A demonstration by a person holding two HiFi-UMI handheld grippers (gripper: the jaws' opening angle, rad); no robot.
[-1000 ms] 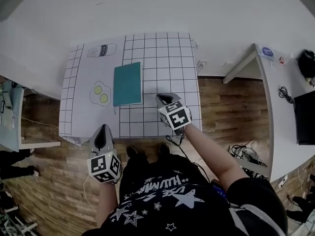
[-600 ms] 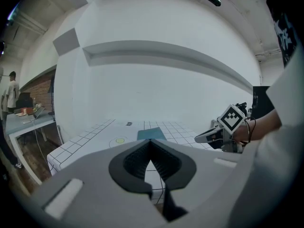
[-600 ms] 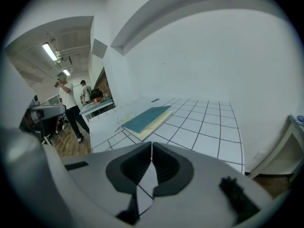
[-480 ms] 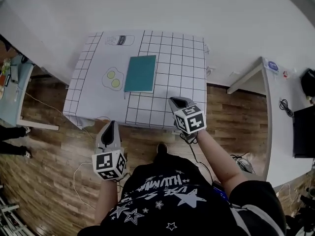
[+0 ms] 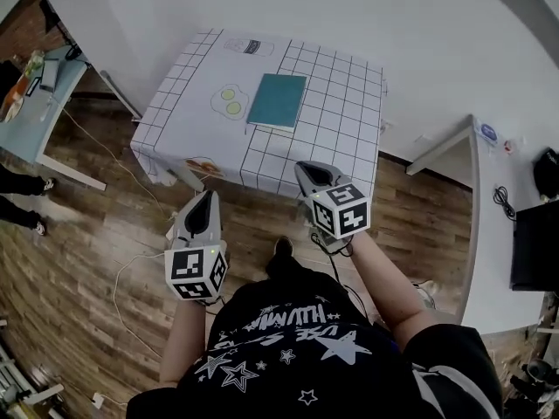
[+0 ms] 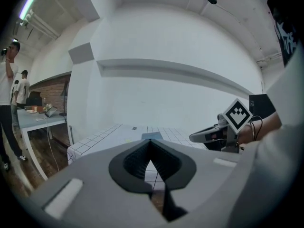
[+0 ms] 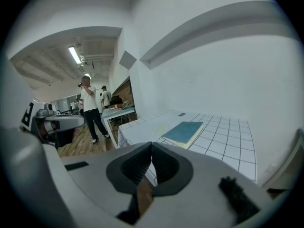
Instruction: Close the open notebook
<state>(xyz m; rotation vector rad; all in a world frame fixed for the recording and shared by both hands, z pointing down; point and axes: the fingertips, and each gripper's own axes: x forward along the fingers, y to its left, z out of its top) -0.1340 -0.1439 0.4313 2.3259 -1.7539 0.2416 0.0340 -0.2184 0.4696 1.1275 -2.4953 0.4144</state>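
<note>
I've drawn back from the tabletop point(image 5: 345, 125), my left tool point(image 5: 204, 199) and right tool point(image 5: 311, 173) both pinched together and empty, while the notebook point(image 5: 277, 101) lies closed there, so the job looks done.

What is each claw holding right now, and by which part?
Nothing. The left claw and right claw are both shut and empty; the teal notebook lies closed on the table, away from both.
</note>
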